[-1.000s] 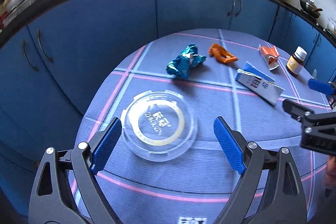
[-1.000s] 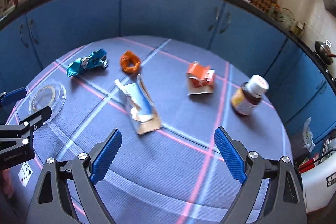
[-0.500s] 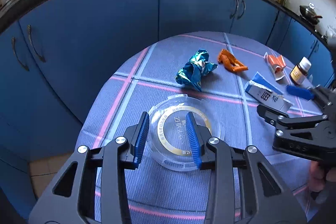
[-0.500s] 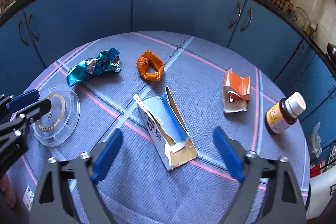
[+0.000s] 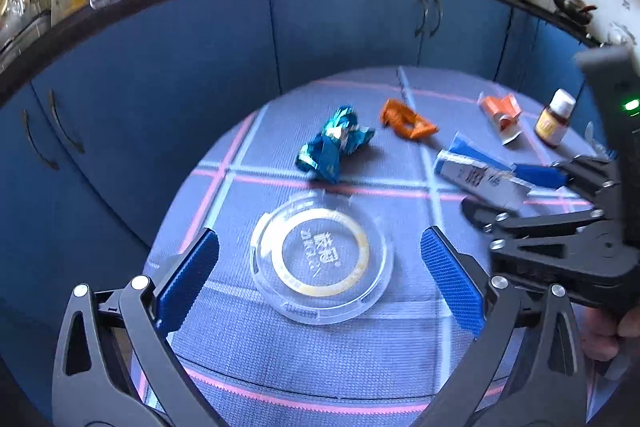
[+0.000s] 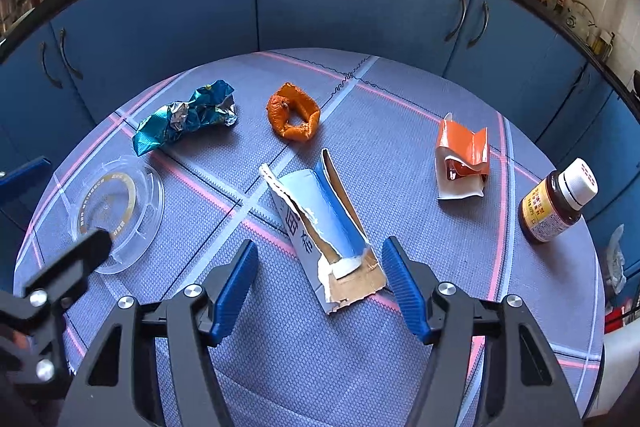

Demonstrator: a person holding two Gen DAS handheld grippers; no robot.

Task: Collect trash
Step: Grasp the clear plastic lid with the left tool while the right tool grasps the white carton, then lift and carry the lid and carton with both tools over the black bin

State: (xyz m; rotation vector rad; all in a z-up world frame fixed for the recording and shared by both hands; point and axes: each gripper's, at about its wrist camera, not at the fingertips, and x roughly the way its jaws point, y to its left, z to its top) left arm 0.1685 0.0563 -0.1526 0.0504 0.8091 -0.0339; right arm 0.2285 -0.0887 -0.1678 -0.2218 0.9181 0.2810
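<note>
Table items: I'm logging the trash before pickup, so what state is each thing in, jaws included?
Clear lid: flat on the cloth, untouched.
Blue wrapper: crumpled.
Orange peel: curled into a ring.
Torn carton: ripped open, lying flat.
Orange pack: folded, crushed.
Bottle: capped, on its side.
Left gripper: jaws just opened, wide around the lid.
Right gripper: jaws closing, not yet touching the carton.

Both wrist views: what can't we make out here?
- Bin: none in either view, so the drop spot is unknown.
- Bottle label: too small to read; contents hidden by dark glass.
- Lid near edge: right view, covered by the left gripper.
- Carton far end: left view, hidden behind the right gripper.
</note>
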